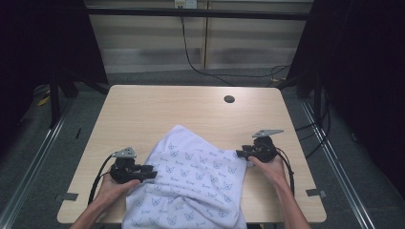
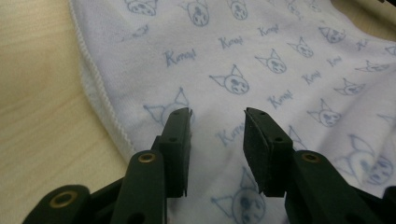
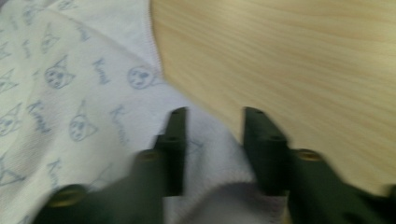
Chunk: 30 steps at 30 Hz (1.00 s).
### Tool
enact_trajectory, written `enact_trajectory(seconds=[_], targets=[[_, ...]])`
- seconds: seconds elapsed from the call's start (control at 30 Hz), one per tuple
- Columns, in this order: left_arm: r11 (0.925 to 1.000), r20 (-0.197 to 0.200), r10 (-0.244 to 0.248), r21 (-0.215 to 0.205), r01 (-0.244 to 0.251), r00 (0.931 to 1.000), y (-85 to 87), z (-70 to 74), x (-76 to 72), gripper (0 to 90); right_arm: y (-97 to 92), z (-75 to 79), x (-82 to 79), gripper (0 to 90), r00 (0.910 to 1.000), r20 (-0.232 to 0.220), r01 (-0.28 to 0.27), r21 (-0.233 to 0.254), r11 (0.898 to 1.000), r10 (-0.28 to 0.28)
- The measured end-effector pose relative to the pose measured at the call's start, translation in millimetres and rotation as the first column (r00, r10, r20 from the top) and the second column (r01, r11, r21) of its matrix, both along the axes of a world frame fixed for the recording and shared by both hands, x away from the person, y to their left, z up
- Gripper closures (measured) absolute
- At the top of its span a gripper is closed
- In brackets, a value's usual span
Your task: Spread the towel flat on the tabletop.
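A white cloth printed with pale blue cat faces and words lies rumpled on the near half of the wooden table and hangs over its front edge. My left gripper rests at the cloth's left edge. In the left gripper view the cloth lies under my left gripper, whose jaws stand apart with nothing pinched. My right gripper is at the cloth's right corner. The right gripper view is blurred; there my right gripper has its jaws apart over the hemmed edge of the cloth.
A round cable hole sits in the table's far right part. A black cable hangs behind the far edge. Dark curtains stand on both sides. The person's forearms come in from the bottom edge.
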<state>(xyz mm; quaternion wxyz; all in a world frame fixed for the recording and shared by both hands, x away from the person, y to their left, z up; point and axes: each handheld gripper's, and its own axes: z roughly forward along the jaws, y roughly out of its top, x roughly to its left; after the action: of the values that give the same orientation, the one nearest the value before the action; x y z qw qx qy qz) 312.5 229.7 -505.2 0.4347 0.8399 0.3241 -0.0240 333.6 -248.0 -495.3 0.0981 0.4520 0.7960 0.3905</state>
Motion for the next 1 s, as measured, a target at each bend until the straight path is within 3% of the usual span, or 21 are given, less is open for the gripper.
enact_trajectory(seconds=[0.07,0.1,0.13,0.2,0.27,0.3,0.4,0.57,0.63,0.67,0.87,1.0], targets=[[1.0000,-0.001,-0.004,0.001,0.004,1.0000,1.4,0.3,-2.0,61.4,4.1,5.9,-7.0,84.7,0.9989,0.039,-0.025,0.014,1.000,0.024],[1.0000,-0.003,-0.005,-0.003,0.005,1.0000,2.3,0.1,-4.4,61.4,4.1,5.9,-7.0,84.7,0.9989,0.039,-0.025,0.014,1.000,0.024],[1.0000,-0.007,-0.006,-0.006,0.006,1.0000,3.7,0.2,-8.5,61.4,8.6,17.8,-15.7,86.1,0.9952,0.085,-0.051,0.025,0.998,0.049],[1.0000,-0.009,-0.009,-0.003,0.009,0.9999,4.2,0.7,-12.0,61.4,12.4,29.7,-26.5,86.3,0.9898,0.121,-0.081,0.047,0.996,0.075],[1.0000,-0.007,-0.005,0.000,0.005,1.0000,4.3,1.1,-14.0,61.3,14.1,34.2,-32.8,86.4,0.9872,0.136,-0.092,0.058,0.994,0.083],[0.9999,-0.008,-0.006,0.008,0.006,0.9999,4.8,1.9,-16.4,61.1,18.2,37.4,-46.9,86.2,0.9822,0.147,-0.127,0.065,0.990,0.116],[0.9999,-0.009,0.001,0.014,-0.001,1.0000,4.7,2.5,-20.3,60.4,26.4,27.7,-71.3,86.0,0.9787,0.124,-0.171,0.054,0.984,0.163],[1.0000,-0.018,-0.003,0.003,0.003,0.9998,8.1,1.8,-25.6,60.0,32.8,-3.6,-101.4,80.5,0.9793,0.036,-0.199,-0.023,0.980,0.199],[1.0000,-0.018,0.001,0.003,-0.001,0.9998,8.3,1.8,-26.4,60.1,29.1,-4.1,-103.5,73.8,0.9820,0.021,-0.188,0.009,0.982,0.188],[1.0000,-0.016,0.000,0.002,0.000,0.9999,8.3,1.8,-26.2,59.9,27.6,-1.1,-103.7,70.0,0.9816,0.030,-0.188,0.000,0.982,0.188],[1.0000,-0.019,0.000,-0.005,0.000,0.9998,8.3,1.4,-23.8,59.6,2.6,15.2,-88.8,67.4,0.9926,0.093,-0.083,0.045,0.996,0.079],[1.0000,-0.013,-0.001,0.004,0.001,0.9999,7.6,2.1,-23.4,58.9,-7.0,6.5,-70.2,60.5,0.9984,0.056,-0.009,0.032,0.999,0.007]])
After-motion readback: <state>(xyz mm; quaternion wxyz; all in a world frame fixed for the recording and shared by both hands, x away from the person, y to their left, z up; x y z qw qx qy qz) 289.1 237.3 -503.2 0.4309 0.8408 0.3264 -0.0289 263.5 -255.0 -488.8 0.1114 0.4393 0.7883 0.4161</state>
